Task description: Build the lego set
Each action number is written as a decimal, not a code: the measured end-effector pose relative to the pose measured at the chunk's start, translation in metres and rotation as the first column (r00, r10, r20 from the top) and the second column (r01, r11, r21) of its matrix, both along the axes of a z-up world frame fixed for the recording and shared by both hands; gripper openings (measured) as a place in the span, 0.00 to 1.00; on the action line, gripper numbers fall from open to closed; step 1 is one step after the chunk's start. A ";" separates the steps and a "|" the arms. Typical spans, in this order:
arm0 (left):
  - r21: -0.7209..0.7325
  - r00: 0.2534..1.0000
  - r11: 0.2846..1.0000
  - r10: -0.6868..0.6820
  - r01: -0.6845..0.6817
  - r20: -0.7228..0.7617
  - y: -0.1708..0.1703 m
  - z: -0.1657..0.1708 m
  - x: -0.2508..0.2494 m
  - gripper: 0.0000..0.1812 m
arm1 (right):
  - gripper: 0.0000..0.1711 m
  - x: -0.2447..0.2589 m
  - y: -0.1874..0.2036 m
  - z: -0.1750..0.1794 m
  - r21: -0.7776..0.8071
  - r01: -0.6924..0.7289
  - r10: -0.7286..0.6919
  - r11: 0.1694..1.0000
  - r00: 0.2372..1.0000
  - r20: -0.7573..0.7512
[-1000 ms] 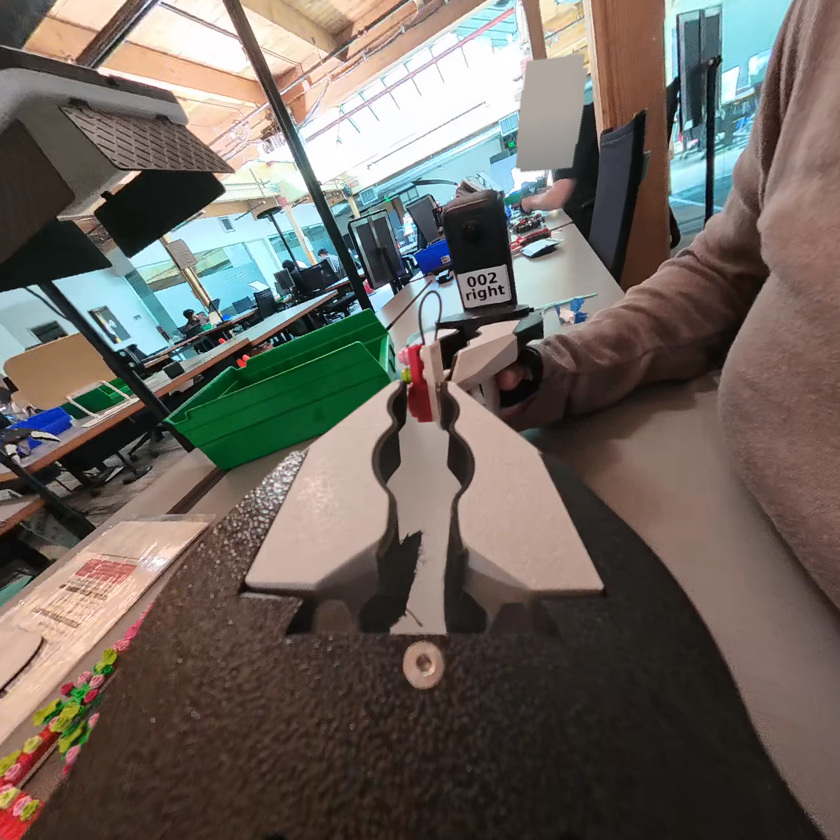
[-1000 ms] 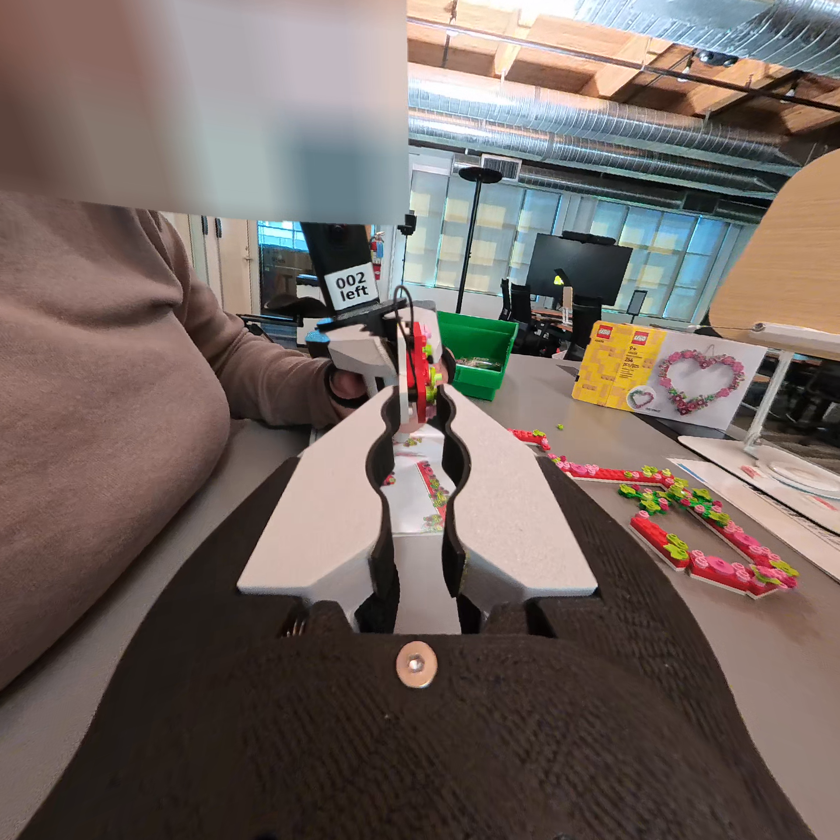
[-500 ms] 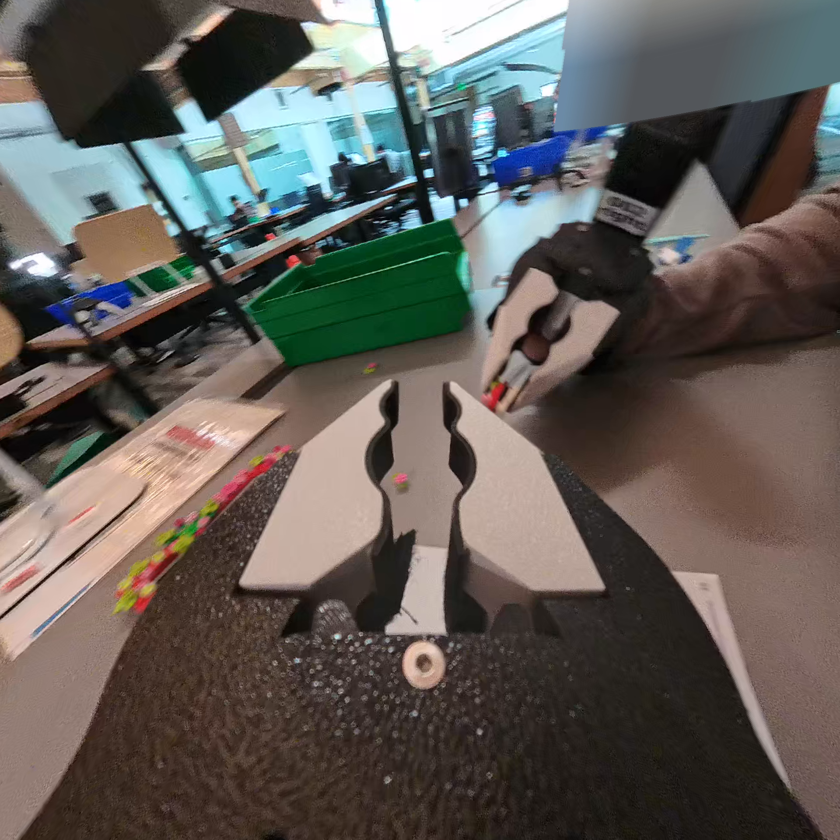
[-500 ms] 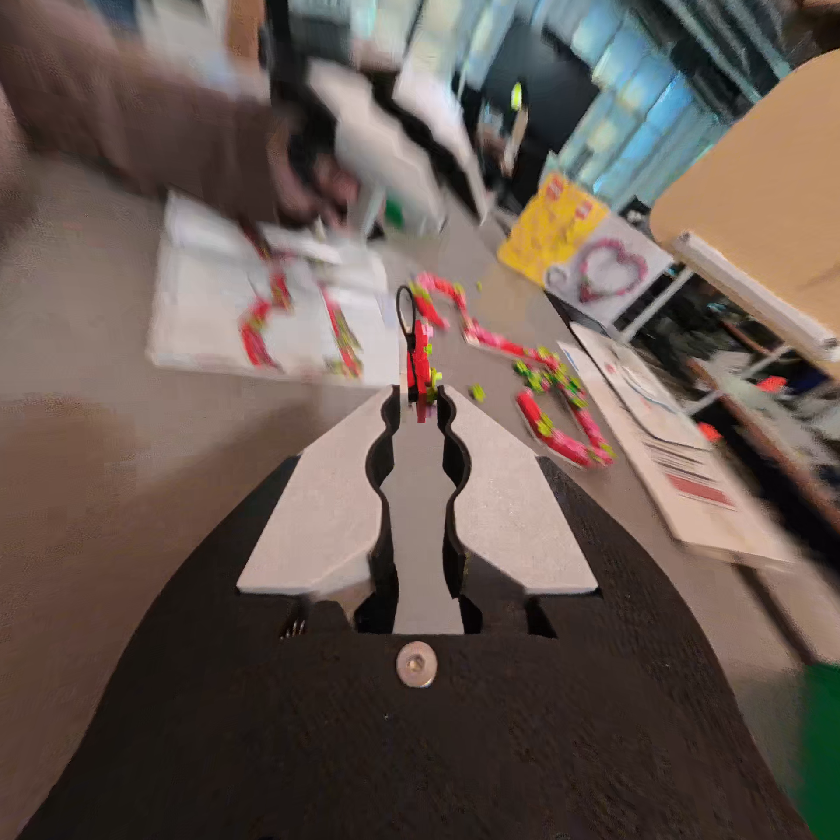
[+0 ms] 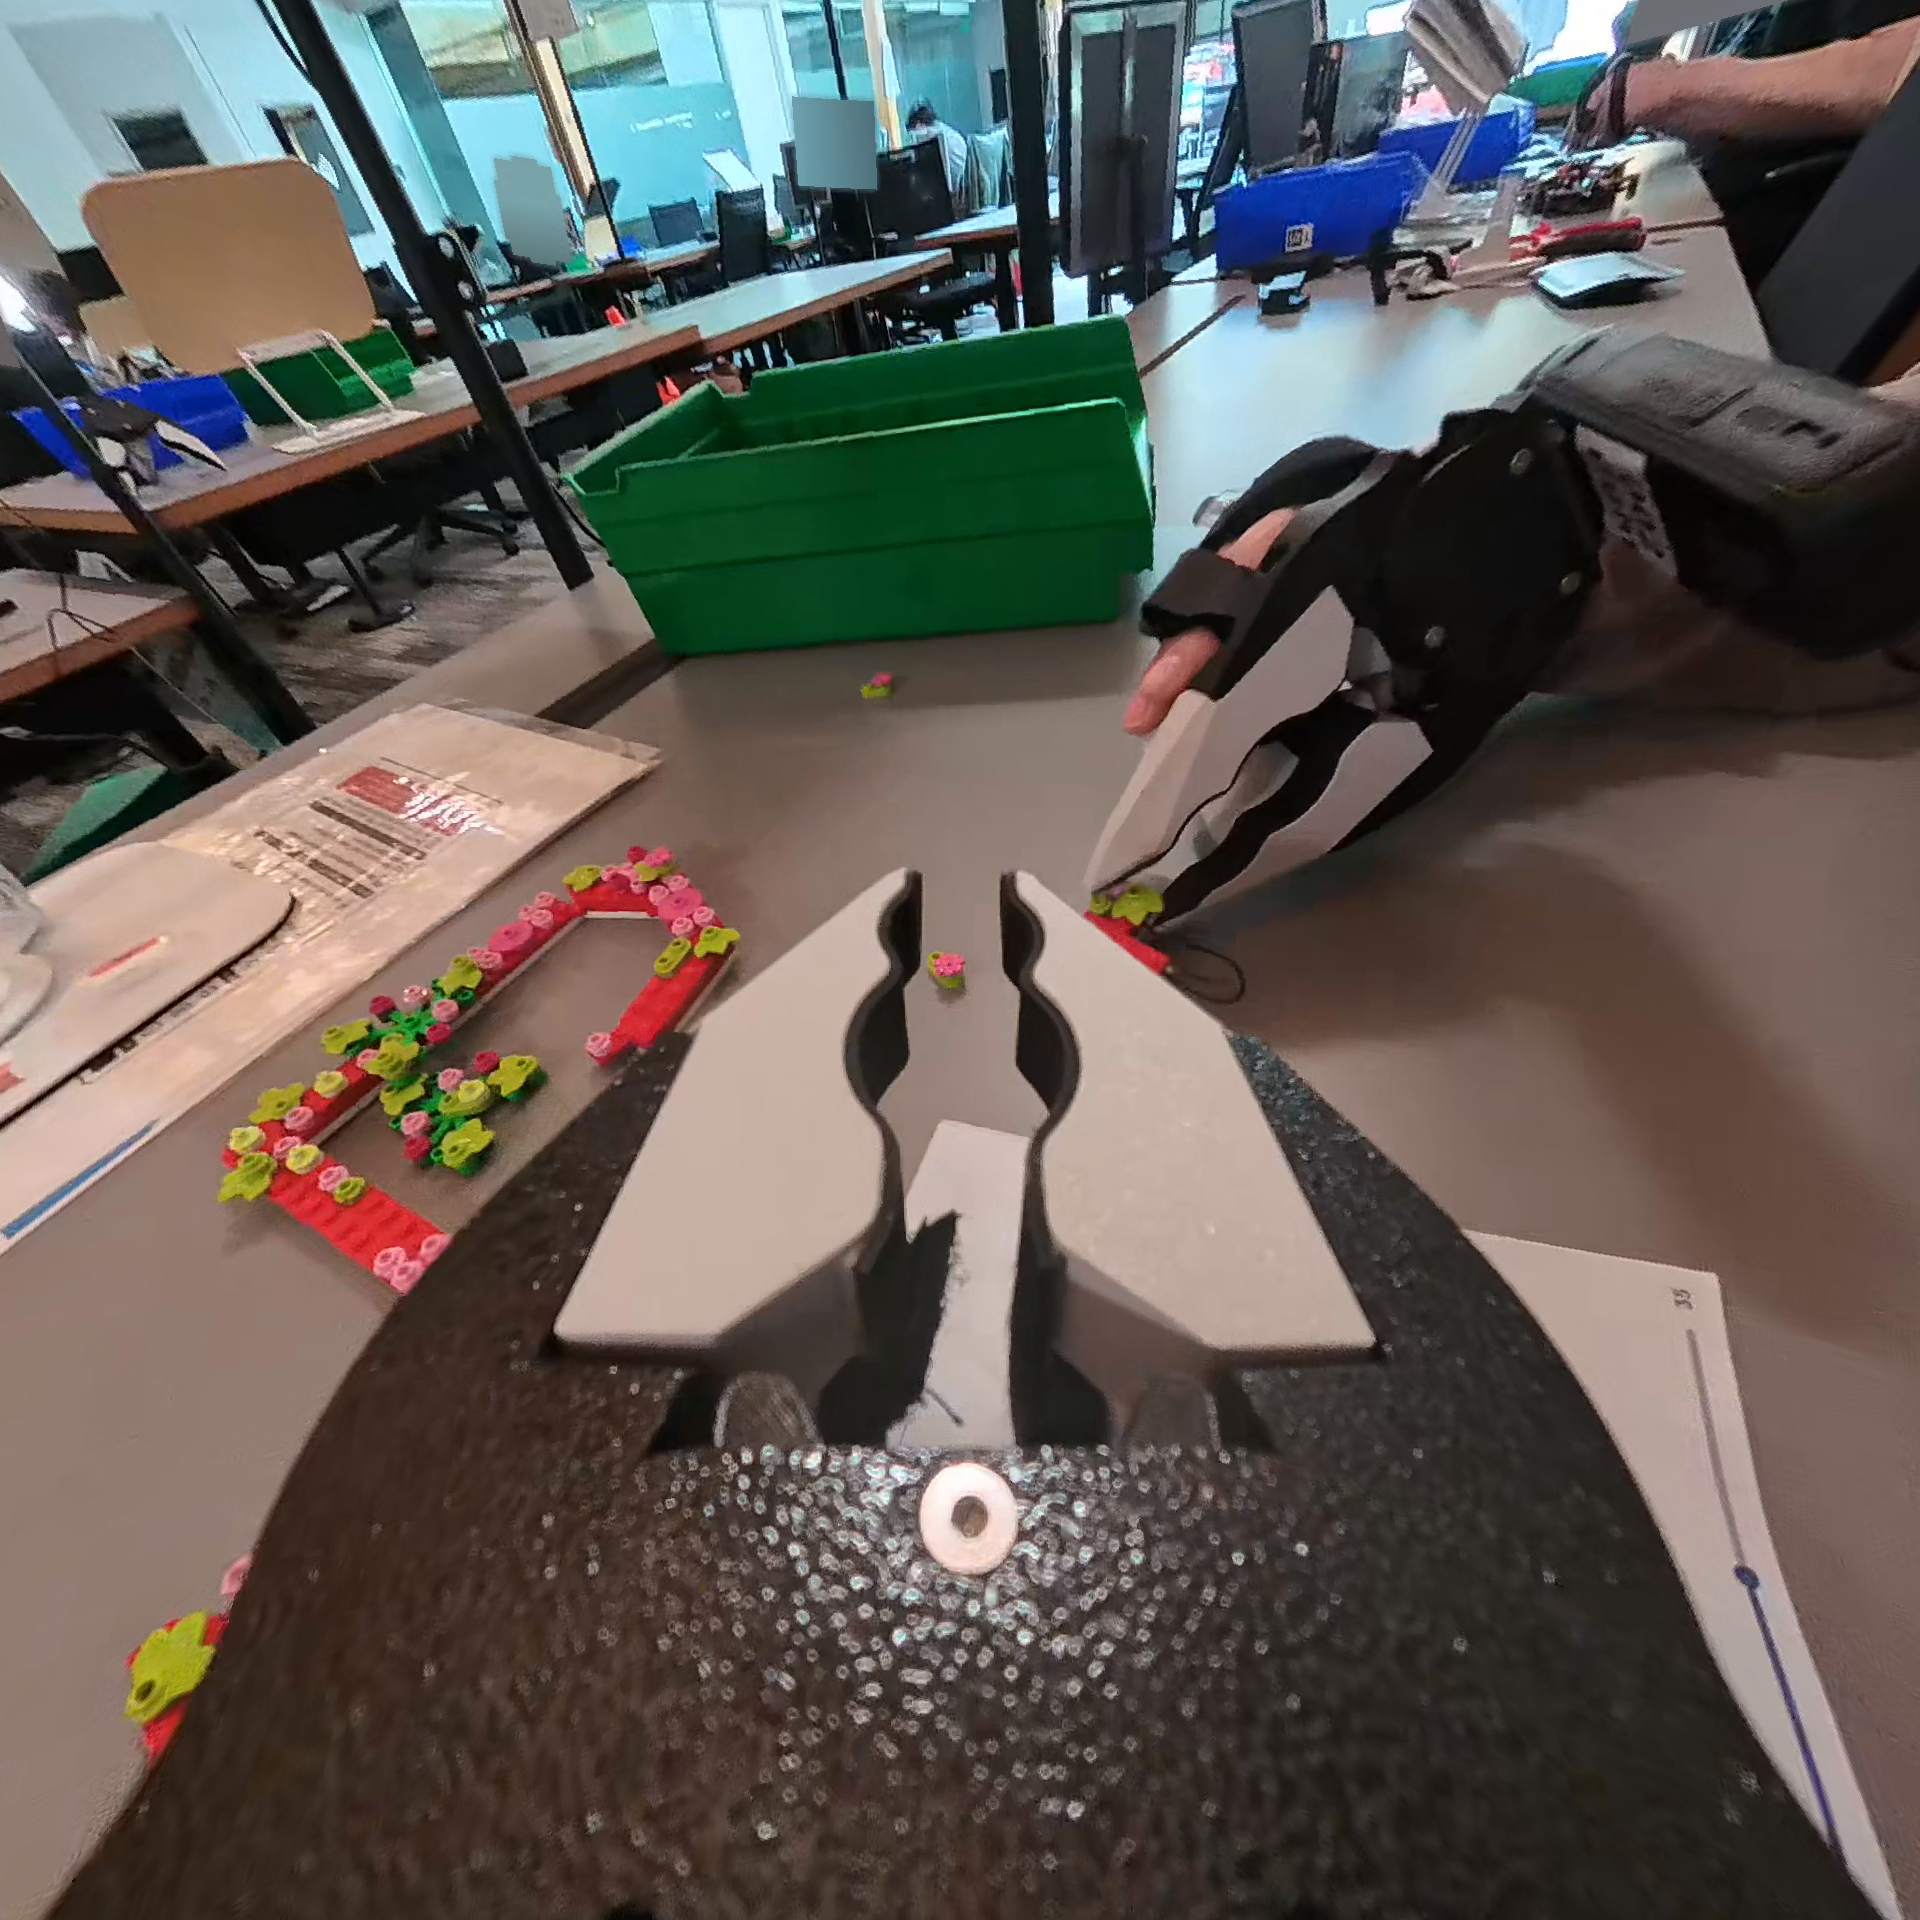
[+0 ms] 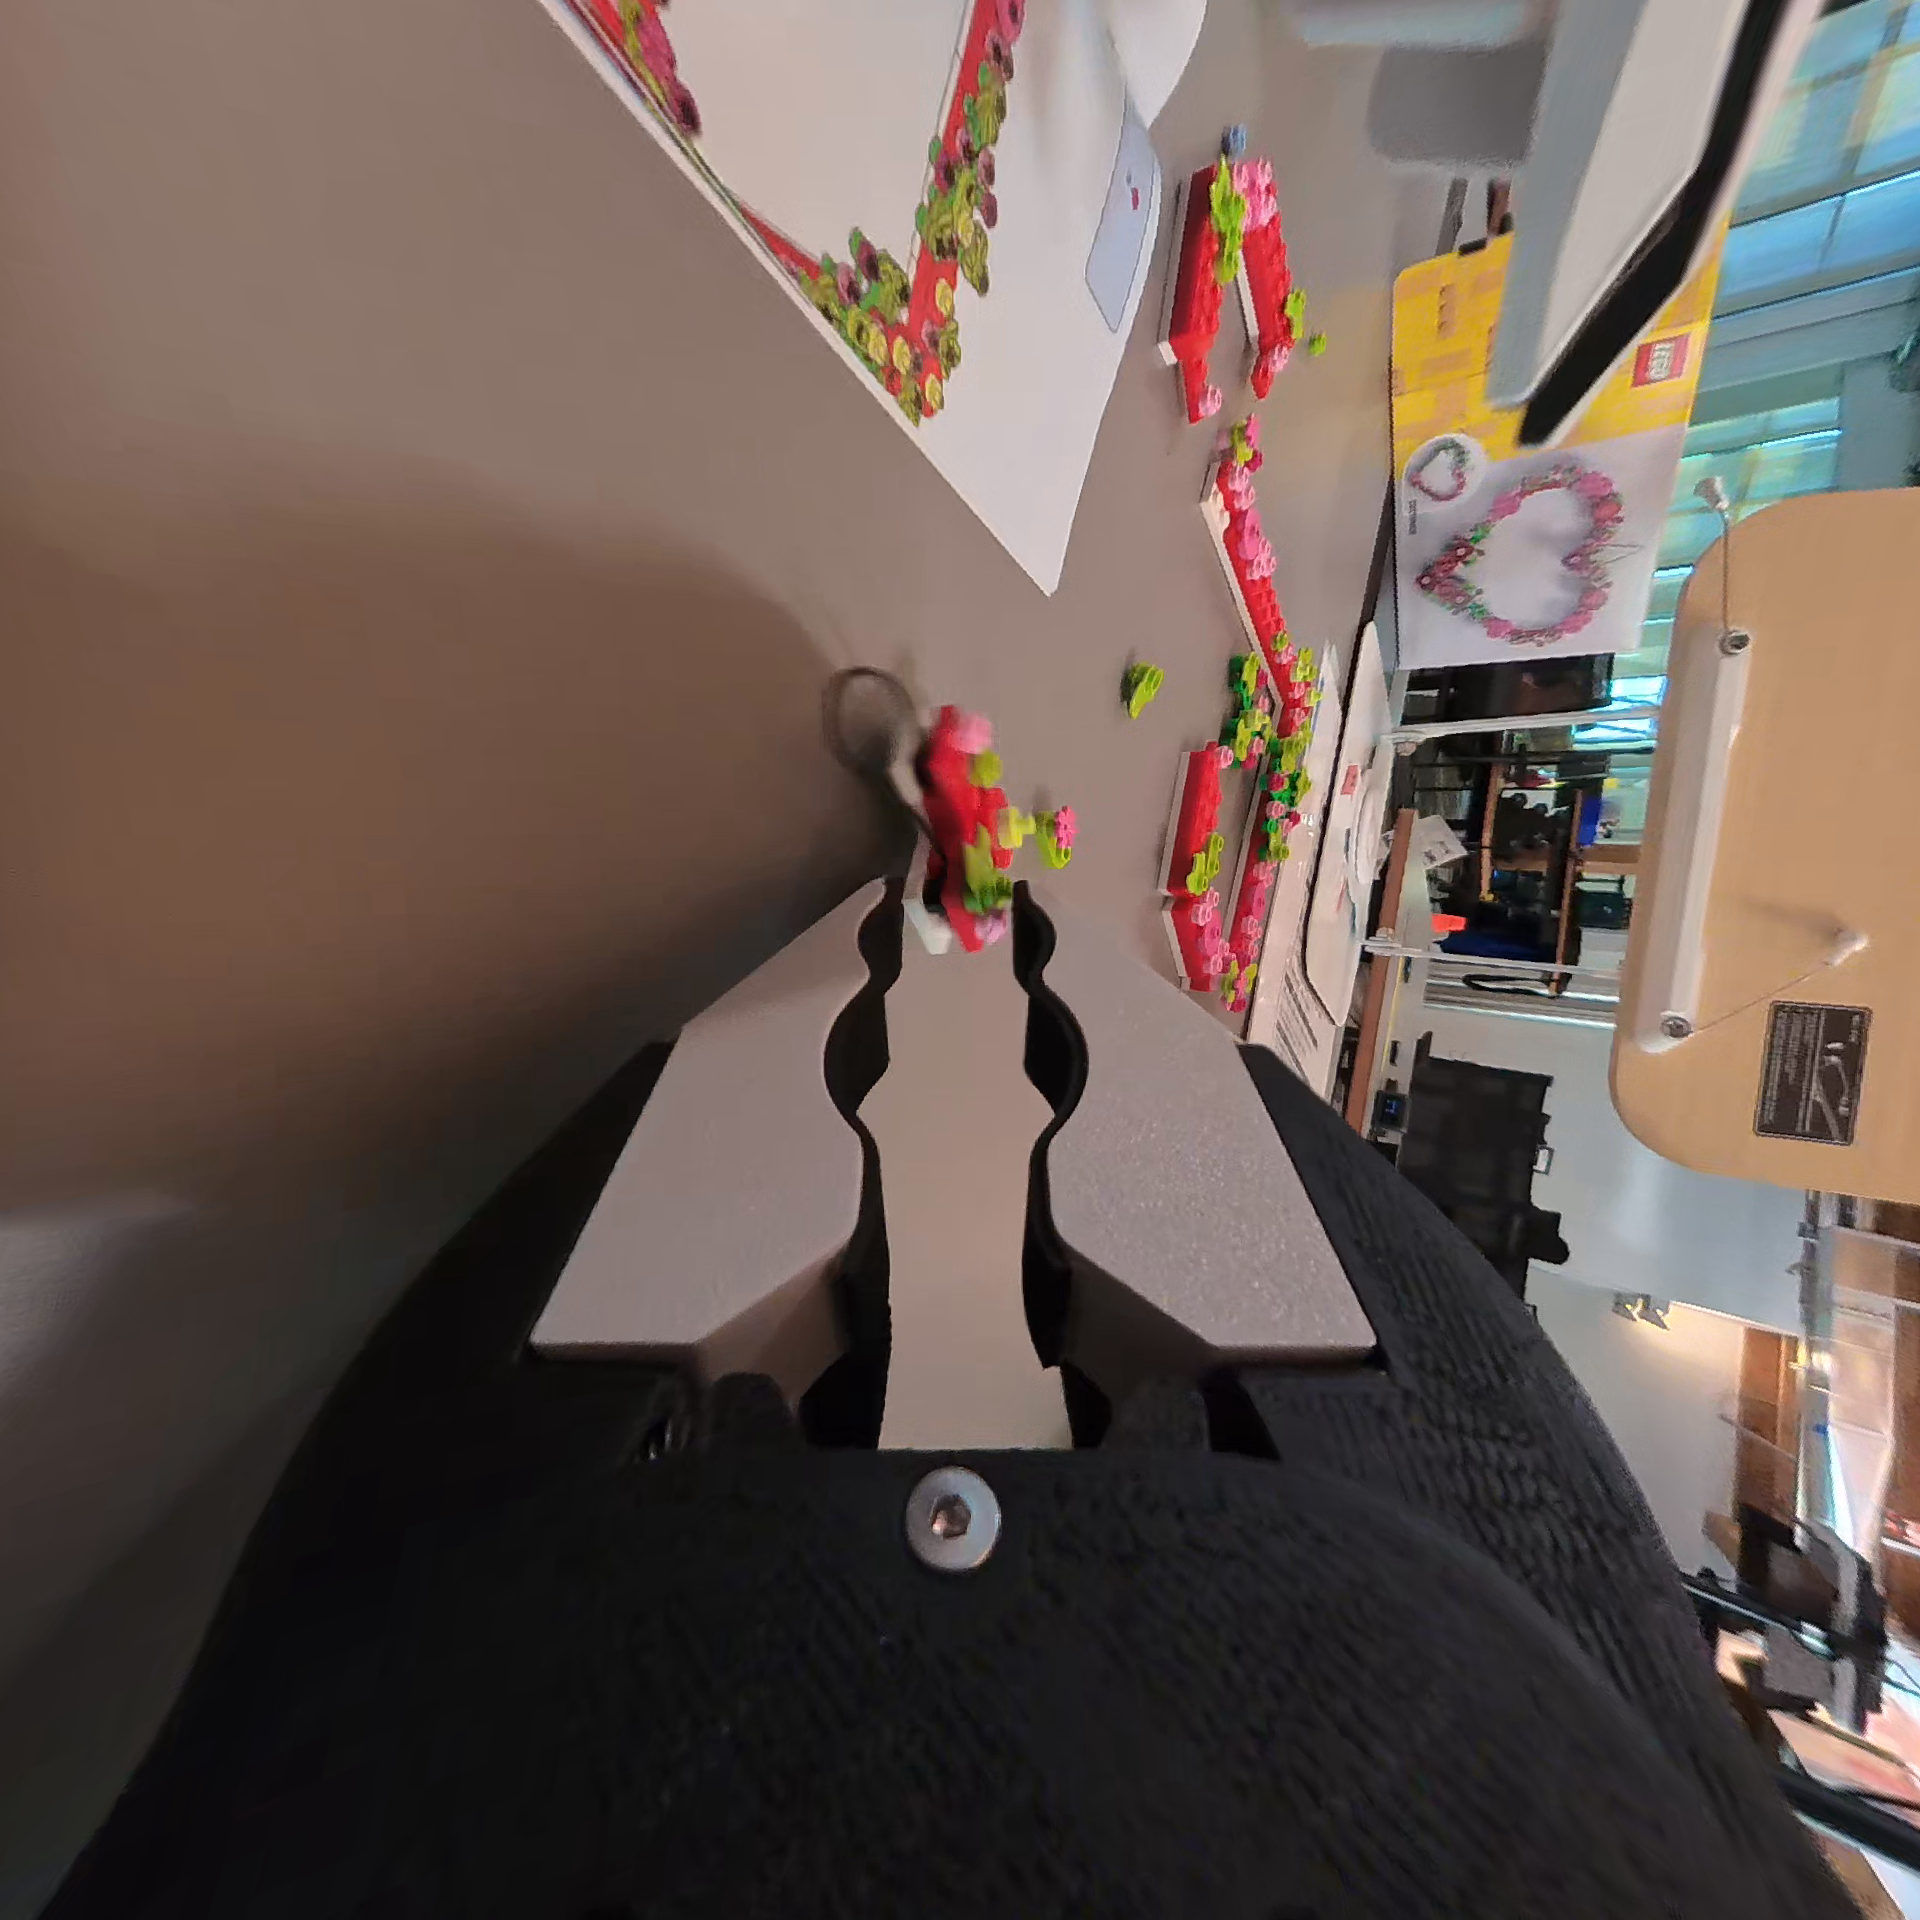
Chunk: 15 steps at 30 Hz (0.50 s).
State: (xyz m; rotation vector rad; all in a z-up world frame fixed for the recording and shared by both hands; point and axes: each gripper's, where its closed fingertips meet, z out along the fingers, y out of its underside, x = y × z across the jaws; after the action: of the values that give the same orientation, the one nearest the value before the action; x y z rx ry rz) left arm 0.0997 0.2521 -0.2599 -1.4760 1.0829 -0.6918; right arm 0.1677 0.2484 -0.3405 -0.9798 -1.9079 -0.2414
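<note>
Lego heart lies half-built on the desk: right gripper fingers pinch a red flowered segment, left gripper fingers open, empty.

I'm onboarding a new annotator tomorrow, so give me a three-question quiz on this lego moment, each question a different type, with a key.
1. True or false: the left gripper is clamped on a brick.
2. Multiple choice: the right gripper holds A) a green bin, B) a small red lego section with a black loop, C) the yellow box.
3. Fill in: seen from the left wrist, a loose pink and green flower piece lies on the table between that gripper's ____.

Key
1. False: its jaws stand apart with nothing in them.
2. B, gripped at the fingertips and low over the table.
3. Fingertips.
</note>
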 end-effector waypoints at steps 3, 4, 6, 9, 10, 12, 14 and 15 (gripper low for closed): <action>-0.028 1.000 1.000 0.013 -0.013 -0.023 0.003 -0.006 -0.001 0.07 | 0.16 0.001 -0.005 0.003 -0.044 0.015 -0.016 0.999 1.000 -0.015; -0.033 0.999 0.999 0.019 -0.020 -0.031 0.004 -0.008 -0.002 0.07 | 0.17 0.002 -0.006 0.003 -0.061 0.018 -0.020 0.998 1.000 -0.021; -0.042 0.998 0.998 0.040 -0.042 -0.048 0.007 -0.011 -0.004 0.07 | 0.17 0.005 -0.008 0.003 -0.086 0.018 -0.020 0.996 0.999 -0.030; -0.058 0.991 0.993 0.093 -0.099 -0.098 0.015 -0.017 -0.010 0.08 | 0.19 0.012 -0.011 0.004 -0.148 0.009 -0.018 0.989 0.998 -0.061; -0.065 0.986 0.990 0.114 -0.122 -0.123 0.019 -0.021 -0.013 0.08 | 0.22 0.014 -0.012 0.005 -0.175 0.001 -0.016 0.985 0.997 -0.081; -0.084 0.972 0.982 0.151 -0.168 -0.179 0.027 -0.028 -0.020 0.10 | 0.26 0.018 -0.014 0.009 -0.233 -0.027 -0.008 0.972 0.989 -0.148; -0.119 0.957 0.973 0.166 -0.198 -0.237 0.034 -0.038 -0.024 0.11 | 0.28 0.019 -0.013 0.022 -0.270 -0.078 -0.007 0.960 0.954 -0.299; -0.135 0.954 0.972 0.153 -0.192 -0.259 0.036 -0.041 -0.023 0.12 | 0.28 0.020 -0.010 0.029 -0.281 -0.093 -0.022 0.955 0.924 -0.381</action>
State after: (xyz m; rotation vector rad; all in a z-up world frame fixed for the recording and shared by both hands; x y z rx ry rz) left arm 0.0762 0.2884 -0.3013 -1.8079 1.0876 -0.4875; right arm 0.1879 0.2386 -0.3117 -1.0955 -1.6232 0.2514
